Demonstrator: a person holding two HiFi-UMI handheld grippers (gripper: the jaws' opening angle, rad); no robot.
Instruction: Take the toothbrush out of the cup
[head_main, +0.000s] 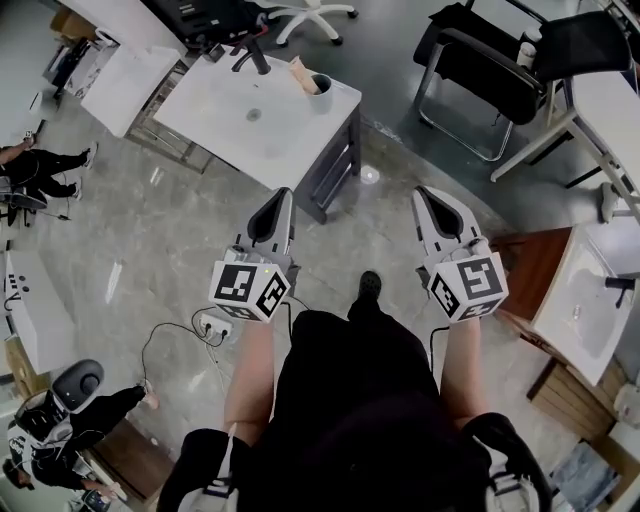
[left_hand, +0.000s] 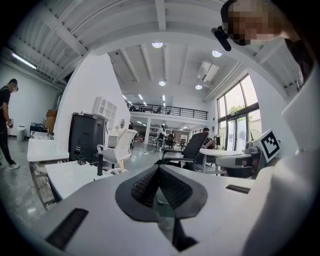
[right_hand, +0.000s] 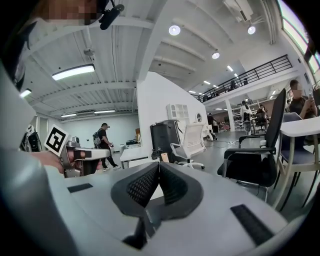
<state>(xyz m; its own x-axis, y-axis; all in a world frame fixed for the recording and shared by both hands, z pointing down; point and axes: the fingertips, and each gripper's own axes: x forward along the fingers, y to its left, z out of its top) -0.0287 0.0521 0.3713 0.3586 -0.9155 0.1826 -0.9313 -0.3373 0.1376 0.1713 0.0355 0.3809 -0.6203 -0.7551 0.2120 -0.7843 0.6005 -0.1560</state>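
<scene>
Left gripper (head_main: 283, 194) – jaws closed pad to pad in its own view (left_hand: 159, 171), nothing between them. Right gripper (head_main: 426, 191) – likewise closed and empty (right_hand: 159, 166). In the head view both are held side by side at waist level, well apart, over bare floor (head_main: 150, 230), tips pointing to 12 o'clock.

The cup (head_main: 321, 85) stands on a white basin unit (head_main: 225, 115) at 12 o'clock from the left gripper and at about 11 o'clock from the right, well apart from both. It sits at the 2 o'clock corner of the unit's top, upright, dark inside. A pale tan item (head_main: 303, 74) rises at the cup's 10 o'clock rim; touching or merely beside cannot be told. The toothbrush itself cannot be made out at this size.

A black faucet (head_main: 250, 57) stands at the 12 o'clock edge of the unit. A black chair (head_main: 490, 70) is at 1 o'clock from the right gripper. The right gripper view shows the left gripper at 9 o'clock, marker cube up.
</scene>
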